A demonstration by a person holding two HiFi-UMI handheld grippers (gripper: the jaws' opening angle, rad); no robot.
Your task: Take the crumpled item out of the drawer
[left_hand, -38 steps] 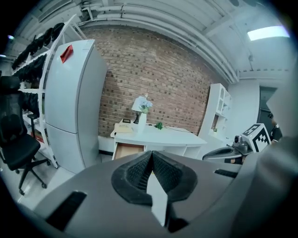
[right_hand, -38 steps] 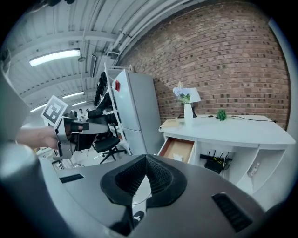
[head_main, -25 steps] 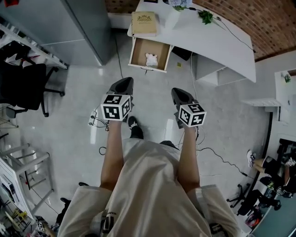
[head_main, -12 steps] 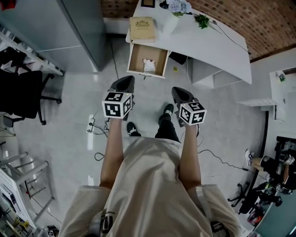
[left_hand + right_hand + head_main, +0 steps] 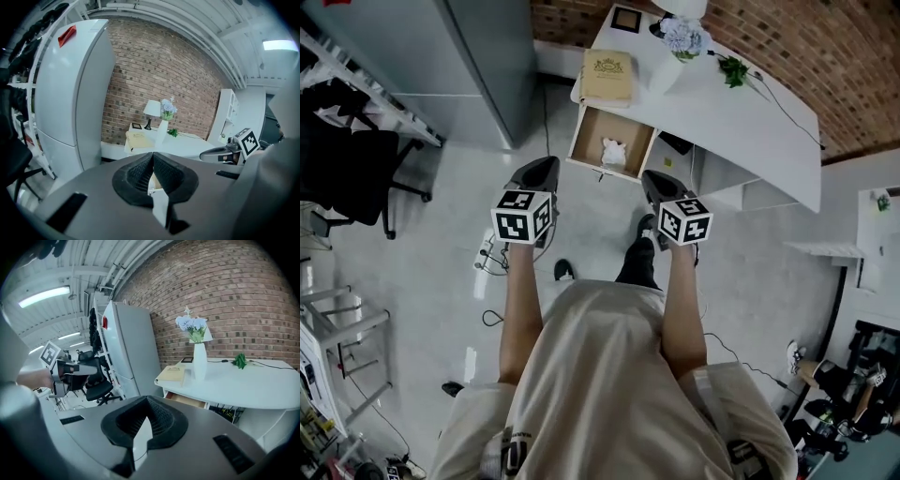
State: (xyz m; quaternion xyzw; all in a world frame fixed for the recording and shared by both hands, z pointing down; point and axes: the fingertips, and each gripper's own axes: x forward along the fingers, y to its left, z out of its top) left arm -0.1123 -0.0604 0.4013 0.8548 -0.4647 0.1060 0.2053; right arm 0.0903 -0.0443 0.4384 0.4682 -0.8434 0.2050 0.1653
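The jaws of the left gripper point(image 5: 542, 169) and right gripper point(image 5: 656, 180) are shut, with nothing held. The open drawer point(image 5: 589, 131) under the white worktop point(image 5: 741, 112) has been brought nearer than before, so a reach can soon be made. The crumpled item point(image 5: 613, 151), small, white and lumpy, is seen lying inside it.

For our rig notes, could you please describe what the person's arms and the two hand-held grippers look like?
Both the left hand-held gripper and right hand-held gripper have smooth grey, tapered shells. Each carries a white cube printed with black square markers. Their pads are black and ribbed. The forearms are bare; the person wears a light beige short-sleeved T-shirt.
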